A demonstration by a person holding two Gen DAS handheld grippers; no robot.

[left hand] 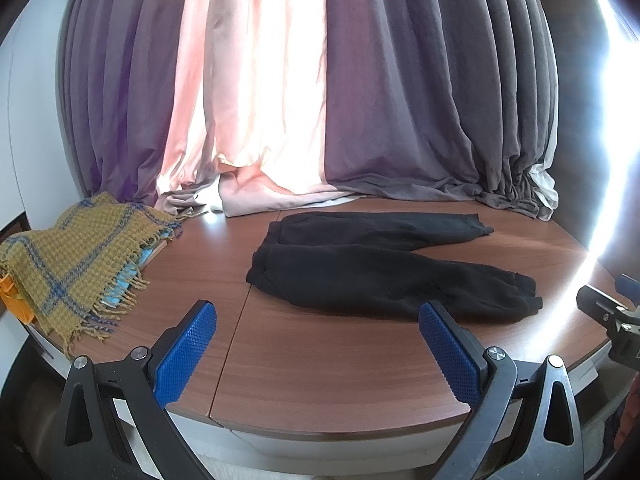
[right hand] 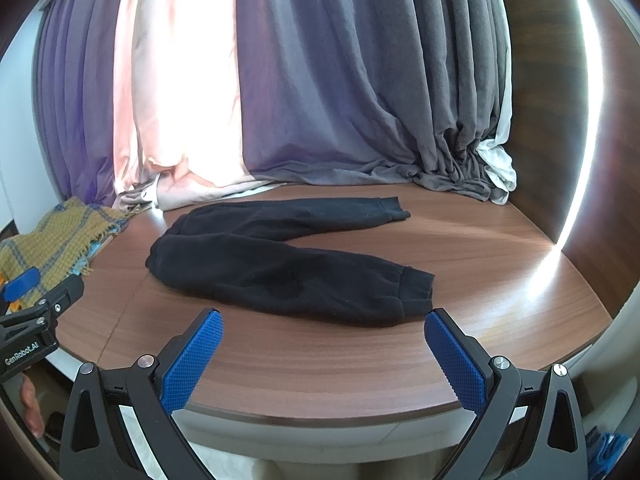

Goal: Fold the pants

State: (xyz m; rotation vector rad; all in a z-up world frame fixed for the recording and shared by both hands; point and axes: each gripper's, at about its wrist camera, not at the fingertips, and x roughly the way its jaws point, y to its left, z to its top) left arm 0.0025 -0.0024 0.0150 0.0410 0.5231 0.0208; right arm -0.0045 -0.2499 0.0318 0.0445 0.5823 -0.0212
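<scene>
Two grippers: I have both in view, each with its blue pads spread wide apart and nothing between them.
Far left, scarf: I see a mustard-yellow scarf with blue checks and a fringe, heaped at the left edge of the table over something light blue that I cannot identify.
Left gripper: my left gripper hovers over the near edge of the table, short of the cloth, jaws parted; its right pad sits just in front of the nearer cuff without touching it, as far as I can tell.
Table: I see a brown wood-grain table with a rounded front edge and a seam running back from the near rim.
Pants: I see the black pants lying flat in the middle of the table, unfolded, waistband to the left and both legs running to the right, spread apart in a shallow V; the farther leg lies close to the curtain hem.
Curtains: I see purple-grey curtains and a pale pink panel hanging behind, their hems bunched on the back of the table.
Right gripper: my right gripper is also held off the near edge, jaws apart, the nearer cuff lying just beyond its right pad.
Far right: bright glare washes out that edge, so I cannot make out detail there.
</scene>
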